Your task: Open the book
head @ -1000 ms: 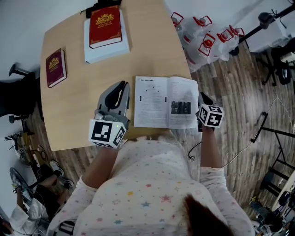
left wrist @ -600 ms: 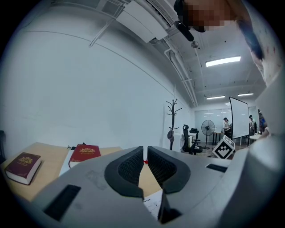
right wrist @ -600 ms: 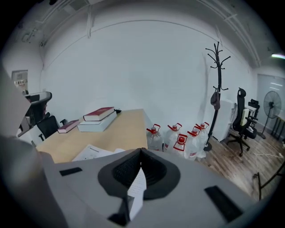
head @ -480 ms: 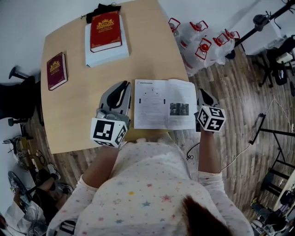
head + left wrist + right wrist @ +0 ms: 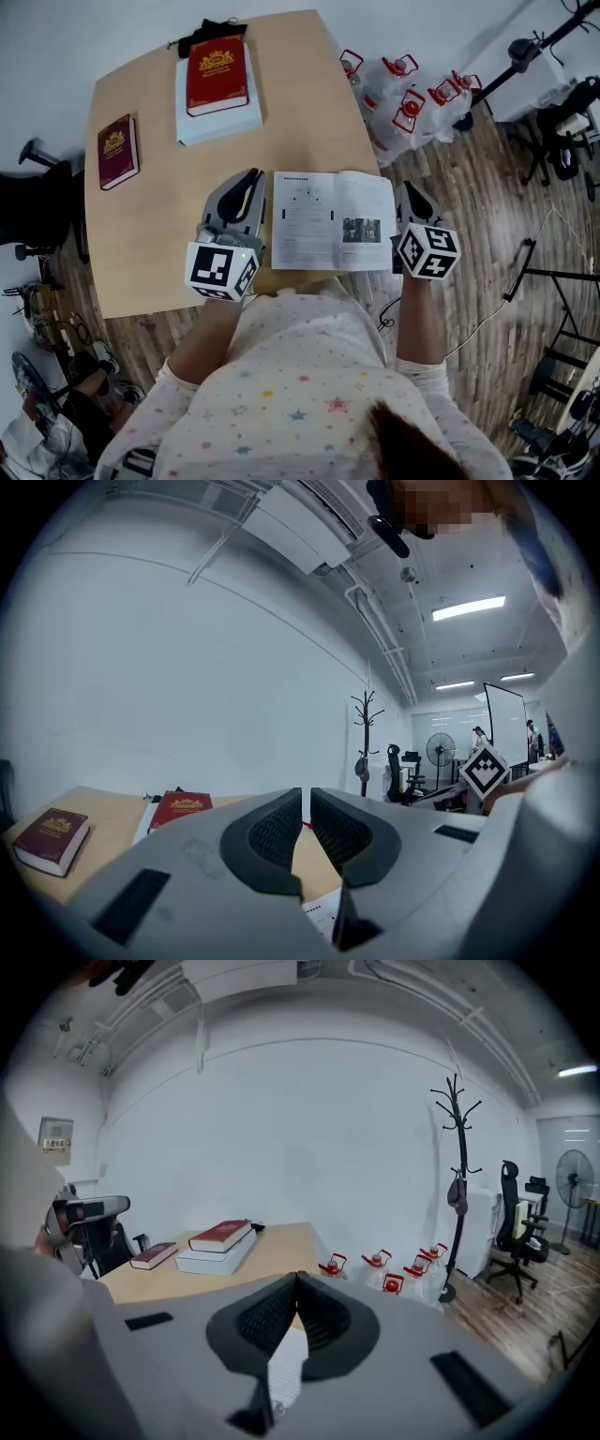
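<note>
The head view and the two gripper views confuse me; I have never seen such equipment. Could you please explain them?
No robot here: a person holds a two-jaw gripper in each hand. The head view is from a camera on the person's head, looking down; each gripper view is from a camera on that gripper. On the wooden table lie an open book, a small dark red book, and a red book on a pale thicker book. The right gripper is shut on a page at the open book's right edge. The left gripper, jaws almost together, holds nothing, beside its left edge.
</note>
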The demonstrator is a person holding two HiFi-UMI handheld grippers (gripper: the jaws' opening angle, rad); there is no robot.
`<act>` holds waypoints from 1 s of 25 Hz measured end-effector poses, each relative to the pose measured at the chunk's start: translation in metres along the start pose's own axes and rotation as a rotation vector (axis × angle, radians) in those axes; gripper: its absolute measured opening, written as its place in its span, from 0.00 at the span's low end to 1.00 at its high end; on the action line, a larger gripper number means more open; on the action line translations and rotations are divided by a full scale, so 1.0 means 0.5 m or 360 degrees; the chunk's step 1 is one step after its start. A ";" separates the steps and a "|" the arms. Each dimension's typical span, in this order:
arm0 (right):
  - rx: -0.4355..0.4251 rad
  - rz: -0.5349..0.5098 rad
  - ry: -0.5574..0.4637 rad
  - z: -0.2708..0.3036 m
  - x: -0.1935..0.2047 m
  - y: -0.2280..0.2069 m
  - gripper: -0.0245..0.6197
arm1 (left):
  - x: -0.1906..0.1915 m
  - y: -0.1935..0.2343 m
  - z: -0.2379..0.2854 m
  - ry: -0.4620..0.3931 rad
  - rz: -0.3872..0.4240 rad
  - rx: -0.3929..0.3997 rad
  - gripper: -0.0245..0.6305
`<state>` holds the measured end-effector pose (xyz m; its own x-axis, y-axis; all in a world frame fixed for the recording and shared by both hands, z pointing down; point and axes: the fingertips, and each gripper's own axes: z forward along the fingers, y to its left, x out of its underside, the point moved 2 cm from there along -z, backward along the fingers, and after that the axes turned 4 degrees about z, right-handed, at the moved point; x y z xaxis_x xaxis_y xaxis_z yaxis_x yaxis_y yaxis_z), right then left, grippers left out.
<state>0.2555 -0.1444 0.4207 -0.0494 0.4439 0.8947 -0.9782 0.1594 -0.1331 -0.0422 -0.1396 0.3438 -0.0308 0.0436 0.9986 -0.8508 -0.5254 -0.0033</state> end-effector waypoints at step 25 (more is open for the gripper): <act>-0.0182 -0.0094 -0.0346 -0.059 -0.180 0.136 0.04 | -0.062 0.030 -0.021 -0.0097 0.0031 -0.0078 0.09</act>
<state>0.1992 -0.1477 0.3184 -0.0474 0.2325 0.9714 -0.9520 0.2837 -0.1144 -0.0594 -0.1397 0.3120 -0.0172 -0.0188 0.9997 -0.8750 -0.4835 -0.0241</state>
